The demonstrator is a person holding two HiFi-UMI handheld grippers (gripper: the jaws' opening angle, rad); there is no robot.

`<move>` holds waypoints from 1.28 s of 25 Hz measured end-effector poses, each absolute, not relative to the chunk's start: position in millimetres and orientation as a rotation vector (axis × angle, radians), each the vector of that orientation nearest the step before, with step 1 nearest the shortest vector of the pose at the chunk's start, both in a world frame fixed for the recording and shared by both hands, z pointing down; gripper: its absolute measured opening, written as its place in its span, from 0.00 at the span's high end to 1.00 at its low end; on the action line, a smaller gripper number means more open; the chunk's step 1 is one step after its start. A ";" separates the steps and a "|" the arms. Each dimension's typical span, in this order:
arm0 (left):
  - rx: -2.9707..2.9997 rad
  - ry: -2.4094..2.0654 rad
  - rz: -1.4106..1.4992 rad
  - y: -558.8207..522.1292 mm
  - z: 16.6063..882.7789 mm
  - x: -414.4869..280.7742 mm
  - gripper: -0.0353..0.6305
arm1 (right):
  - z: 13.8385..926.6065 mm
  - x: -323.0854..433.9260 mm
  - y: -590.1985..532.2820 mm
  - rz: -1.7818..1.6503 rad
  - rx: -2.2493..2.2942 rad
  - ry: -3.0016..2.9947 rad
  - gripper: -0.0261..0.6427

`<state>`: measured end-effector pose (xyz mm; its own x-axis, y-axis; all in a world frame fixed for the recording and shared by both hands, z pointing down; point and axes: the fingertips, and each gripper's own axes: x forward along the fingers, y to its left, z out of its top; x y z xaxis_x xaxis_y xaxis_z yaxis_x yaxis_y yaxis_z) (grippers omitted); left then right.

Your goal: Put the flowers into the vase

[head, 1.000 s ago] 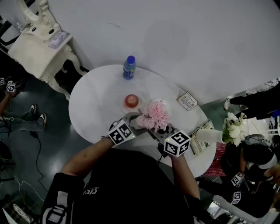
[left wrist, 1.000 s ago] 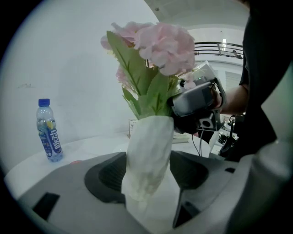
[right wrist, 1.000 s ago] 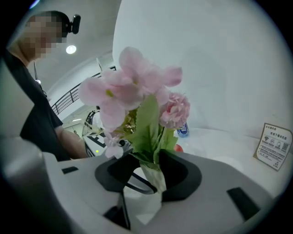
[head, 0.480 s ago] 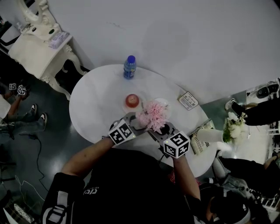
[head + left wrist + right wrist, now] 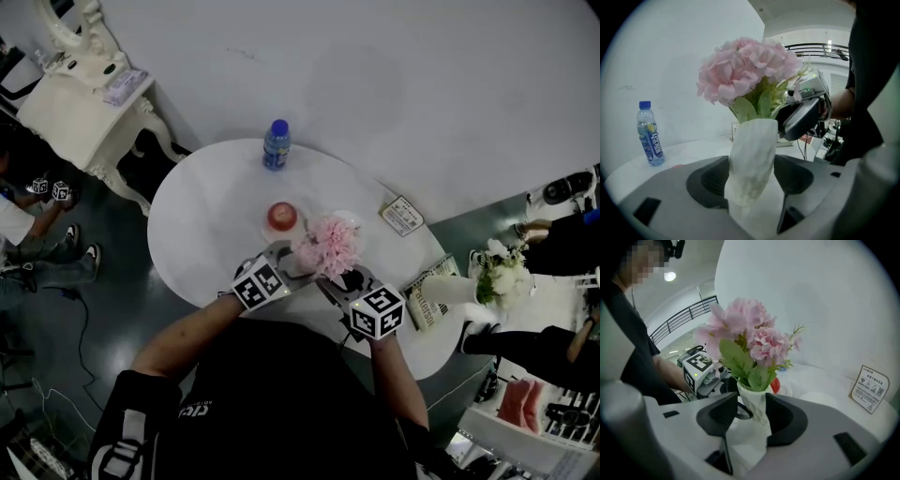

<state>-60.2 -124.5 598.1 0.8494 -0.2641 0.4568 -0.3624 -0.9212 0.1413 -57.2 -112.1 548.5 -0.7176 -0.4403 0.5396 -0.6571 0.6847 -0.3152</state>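
Note:
A bunch of pink flowers (image 5: pixel 328 246) with green leaves stands upright in a white ribbed vase (image 5: pixel 752 159) on the round white table (image 5: pixel 206 216). In the head view the blooms hide the vase. My left gripper (image 5: pixel 752 176) is shut on the vase's body, with a pad on each side. My right gripper (image 5: pixel 752 413) comes from the opposite side and straddles the vase's neck (image 5: pixel 754 404) just under the rim. Its jaws have just been opening, and a thin gap shows at one pad. In the left gripper view, the right gripper (image 5: pixel 804 117) sits beside the stems.
A blue-capped bottle (image 5: pixel 276 143) stands at the table's far edge. A red object on a saucer (image 5: pixel 282 217) is just beyond the flowers. A small sign card (image 5: pixel 402 216) and a book (image 5: pixel 427 300) lie to the right. A white side table (image 5: pixel 84 94) is far left, and people stand round the edges.
My right gripper has sunk slightly beside the flowers, and the bunch sits a touch lower and more to the left. The left gripper and vase have stayed put. People at the edges have moved.

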 end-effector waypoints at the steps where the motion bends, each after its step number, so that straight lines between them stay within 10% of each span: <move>1: 2.804 -0.482 0.646 -124.5 598.2 -60.4 0.50 | 551.1 -57.1 -111.5 0.706 0.853 -2.467 0.69; 32: 2.762 -0.508 0.703 -116.9 607.9 -74.6 0.50 | 562.8 -44.6 -101.5 0.786 0.882 -2.449 0.69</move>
<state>-74.6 -116.9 607.9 0.8233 -0.2703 0.4991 -0.3889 -0.9091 0.1491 -44.6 -101.5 562.8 -0.7108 -0.4400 0.5488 -0.6772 0.6392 -0.3646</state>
